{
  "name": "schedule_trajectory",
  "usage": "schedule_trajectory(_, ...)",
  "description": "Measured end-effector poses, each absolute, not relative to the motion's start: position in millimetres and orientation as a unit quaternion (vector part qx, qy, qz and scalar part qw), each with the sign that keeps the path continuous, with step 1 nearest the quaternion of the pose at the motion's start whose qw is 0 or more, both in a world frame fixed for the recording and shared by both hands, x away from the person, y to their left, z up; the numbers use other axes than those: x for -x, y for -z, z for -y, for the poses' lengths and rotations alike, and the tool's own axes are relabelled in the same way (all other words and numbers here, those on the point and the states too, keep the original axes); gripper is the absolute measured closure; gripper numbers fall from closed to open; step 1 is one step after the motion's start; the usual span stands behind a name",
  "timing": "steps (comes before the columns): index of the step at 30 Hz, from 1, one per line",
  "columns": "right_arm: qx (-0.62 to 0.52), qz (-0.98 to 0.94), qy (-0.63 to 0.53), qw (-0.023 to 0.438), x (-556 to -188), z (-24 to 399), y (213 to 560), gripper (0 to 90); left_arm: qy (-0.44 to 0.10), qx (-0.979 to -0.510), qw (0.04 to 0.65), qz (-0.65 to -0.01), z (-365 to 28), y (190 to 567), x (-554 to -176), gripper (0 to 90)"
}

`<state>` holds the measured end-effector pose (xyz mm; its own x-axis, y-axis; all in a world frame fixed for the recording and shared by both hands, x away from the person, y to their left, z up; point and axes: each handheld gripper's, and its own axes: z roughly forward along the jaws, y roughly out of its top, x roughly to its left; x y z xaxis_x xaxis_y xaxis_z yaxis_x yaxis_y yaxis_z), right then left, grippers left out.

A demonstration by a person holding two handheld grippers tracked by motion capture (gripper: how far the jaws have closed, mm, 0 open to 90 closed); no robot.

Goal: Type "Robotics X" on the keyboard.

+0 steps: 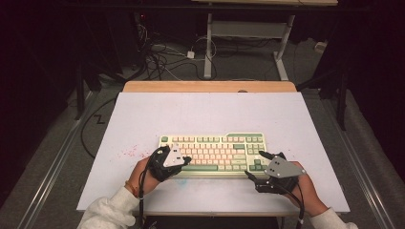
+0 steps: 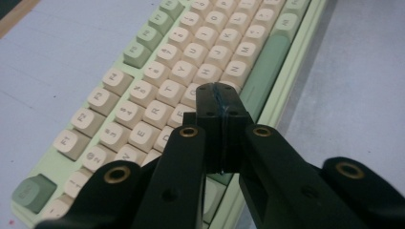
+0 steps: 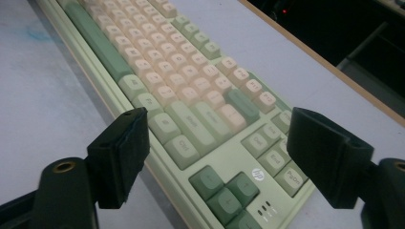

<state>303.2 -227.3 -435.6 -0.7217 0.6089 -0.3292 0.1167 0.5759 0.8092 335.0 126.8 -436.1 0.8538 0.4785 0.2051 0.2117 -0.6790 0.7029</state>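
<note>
Green-and-cream keyboard point(image 1: 213, 153) under me, left gripper point(image 2: 220, 100) pinched shut over its keys, right gripper point(image 3: 217, 157) gaping wide at its right end: a slanted press could strike neighbouring keys.

The left gripper point(image 1: 184, 159) hovers over the keyboard's point(image 1: 215, 143) left end, jaws pressed together. The right gripper point(image 1: 254, 164) sits at its right end, jaws spread wide around that corner.
</note>
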Motion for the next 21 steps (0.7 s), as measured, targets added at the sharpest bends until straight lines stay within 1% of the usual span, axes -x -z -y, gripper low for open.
schedule_trajectory(5,-0.226,-0.832,-0.414,0.292,-305.1,230.1,432.8,25.4,-0.204,-0.889,0.358,-0.201,-132.6,435.3,-335.3,87.3)
schedule_trajectory(6,-0.228,-0.833,-0.413,0.29,-305.3,230.7,433.0,26.3,-0.209,-0.887,0.357,-0.202,-133.8,435.6,-334.8,82.2)
schedule_trajectory(10,-0.213,-0.84,-0.419,0.271,-303.5,232.0,432.9,33.9,-0.223,-0.884,0.355,-0.205,-137.0,438.0,-333.3,82.0)
schedule_trajectory(11,-0.211,-0.84,-0.42,0.27,-302.9,231.8,433.0,39.6,-0.225,-0.883,0.357,-0.208,-137.2,438.3,-333.3,77.3)
schedule_trajectory(12,-0.21,-0.84,-0.422,0.269,-302.9,232.1,433.0,45.4,-0.228,-0.881,0.358,-0.208,-137.7,438.2,-333.3,74.6)
schedule_trajectory(13,-0.209,-0.841,-0.421,0.267,-303.5,232.4,433.2,47.7,-0.23,-0.879,0.361,-0.21,-138.1,438.2,-333.2,70.7)
schedule_trajectory(14,-0.21,-0.841,-0.42,0.267,-304.0,232.8,433.4,50.0,-0.228,-0.878,0.365,-0.211,-138.5,438.1,-333.3,69.9)
schedule_trajectory(15,-0.213,-0.841,-0.419,0.267,-304.3,233.4,433.5,54.8,-0.223,-0.878,0.368,-0.21,-138.7,437.9,-333.6,64.7)
schedule_trajectory(17,-0.217,-0.84,-0.42,0.265,-305.8,235.4,433.1,62.1,-0.23,-0.877,0.366,-0.211,-138.4,438.1,-333.2,52.8)
schedule_trajectory(18,-0.216,-0.841,-0.421,0.262,-306.9,236.4,432.7,66.4,-0.232,-0.875,0.367,-0.213,-138.8,438.1,-333.3,49.1)
schedule_trajectory(21,-0.221,-0.844,-0.418,0.253,-309.4,238.4,432.4,78.1,-0.226,-0.87,0.378,-0.219,-141.7,437.5,-334.4,41.3)
